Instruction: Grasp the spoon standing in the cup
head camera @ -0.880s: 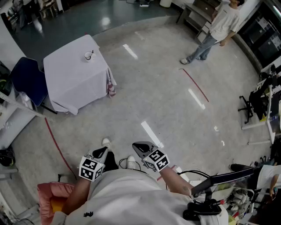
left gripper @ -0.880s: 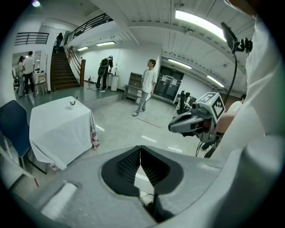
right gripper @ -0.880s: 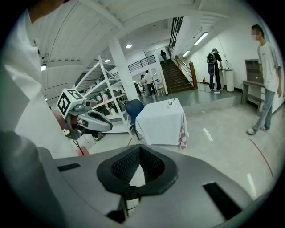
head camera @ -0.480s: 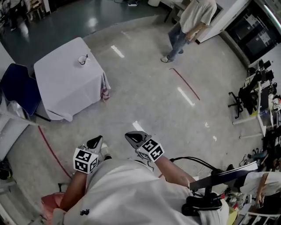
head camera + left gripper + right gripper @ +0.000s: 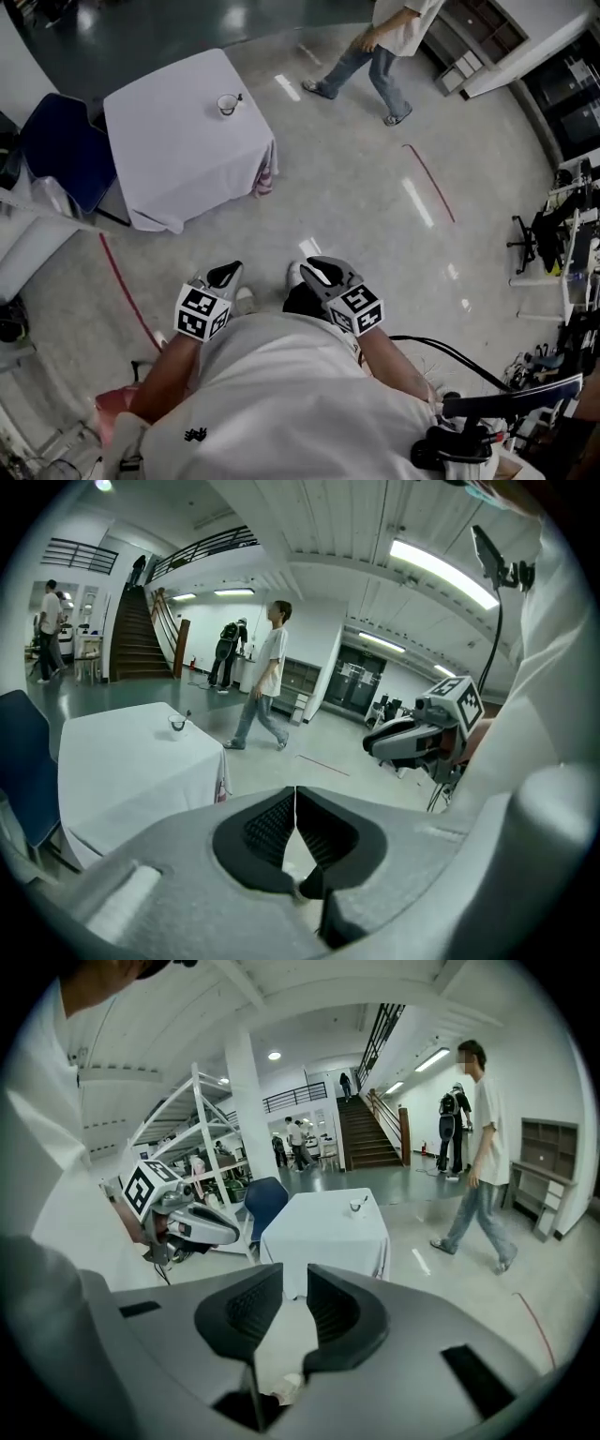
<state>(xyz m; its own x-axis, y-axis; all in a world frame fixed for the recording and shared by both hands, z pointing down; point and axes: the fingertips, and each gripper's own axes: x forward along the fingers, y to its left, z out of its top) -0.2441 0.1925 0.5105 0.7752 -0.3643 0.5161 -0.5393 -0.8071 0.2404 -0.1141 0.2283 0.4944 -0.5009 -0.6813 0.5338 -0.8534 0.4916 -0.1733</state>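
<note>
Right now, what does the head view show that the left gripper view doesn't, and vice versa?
Head view only: the marker cube on the left gripper and the wearer's shoes. Left gripper view only: the staircase, ceiling lights and its own jaws, shut on nothing. Both: the table, the cup with the spoon, the chair, a walking person and the right gripper.

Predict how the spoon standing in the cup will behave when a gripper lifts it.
The spoon looks thin, so probably light and stiff. It seems to lean on the rim of the small cup, so a sideways pull might tip that cup. The draped tablecloth beneath may let the cup slide.
</note>
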